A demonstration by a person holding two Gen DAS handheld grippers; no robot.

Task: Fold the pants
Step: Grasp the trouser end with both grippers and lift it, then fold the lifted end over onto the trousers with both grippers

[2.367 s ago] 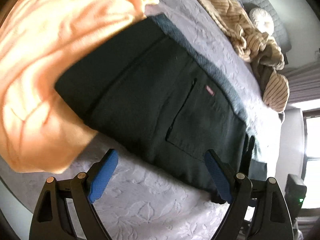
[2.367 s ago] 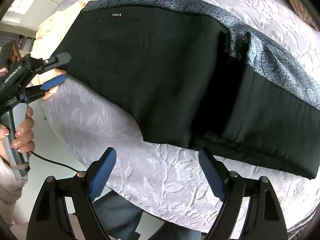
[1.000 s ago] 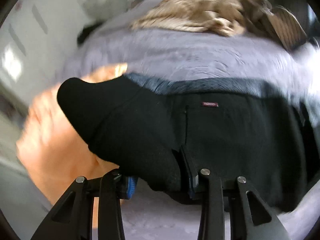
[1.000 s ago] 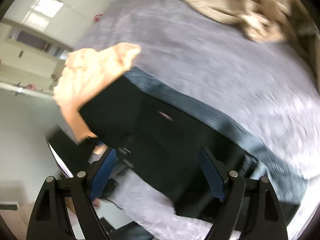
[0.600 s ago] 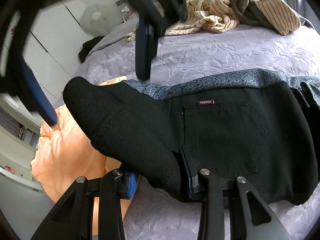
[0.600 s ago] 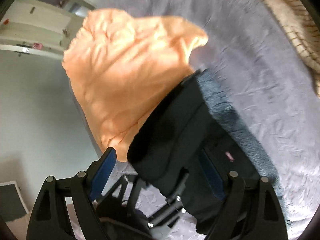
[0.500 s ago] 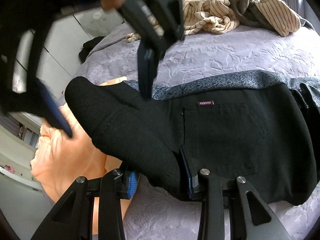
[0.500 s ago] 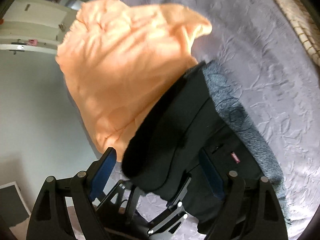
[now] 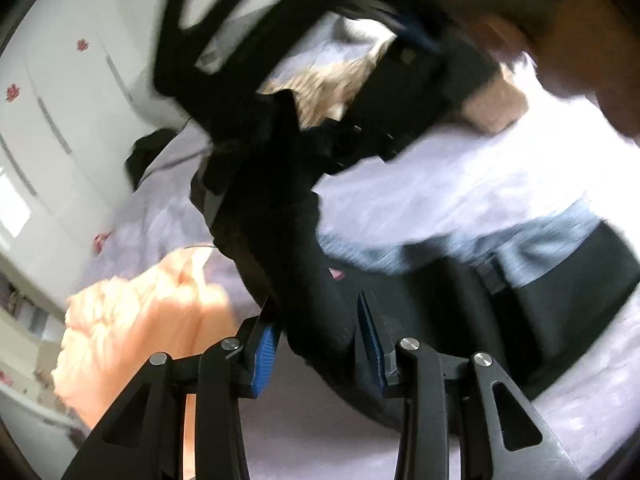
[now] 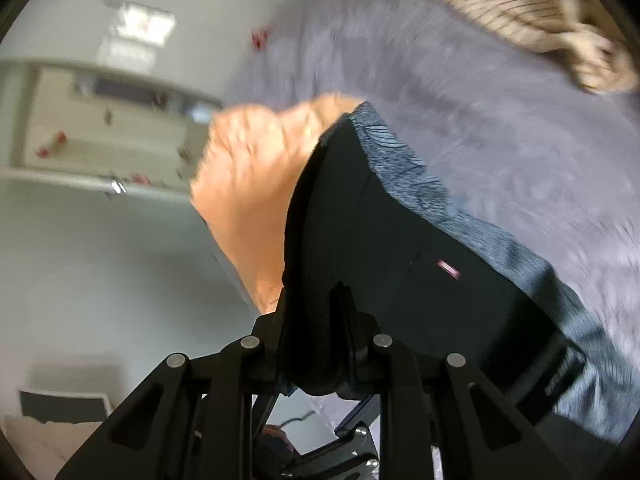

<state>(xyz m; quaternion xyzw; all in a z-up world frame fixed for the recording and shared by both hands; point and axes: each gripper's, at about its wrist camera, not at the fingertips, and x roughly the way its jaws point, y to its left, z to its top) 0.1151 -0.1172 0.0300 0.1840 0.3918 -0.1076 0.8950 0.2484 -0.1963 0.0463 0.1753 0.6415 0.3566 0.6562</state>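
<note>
Black pants [image 9: 440, 320] lie across the lilac bed cover [image 10: 500, 128], with one end pulled up off it into a peak. My left gripper [image 9: 318, 340] is shut on that raised fabric, which fills the gap between its blue pads [image 9: 264, 344]. In the right wrist view a thick fold of the pants [image 10: 400, 260] sits between the fingers of my right gripper [image 10: 316, 344]; its jaws are closing and pinch the fold. From the left wrist view the right gripper [image 9: 288, 120] shows blurred at the top of the peak, a hand [image 9: 560, 20] behind it.
An orange garment [image 10: 256, 176] lies bunched beside the pants at the bed's edge. A grey-blue patterned garment [image 10: 420, 188] lies under the pants along their far side. A beige striped garment [image 10: 520, 12] is heaped at the far end of the bed. White cupboards [image 9: 60, 120] stand beyond.
The right gripper came down open over the lifted end of the pants and closed on it. The left gripper has risen with its hold, pulling the fabric up into a peak.
</note>
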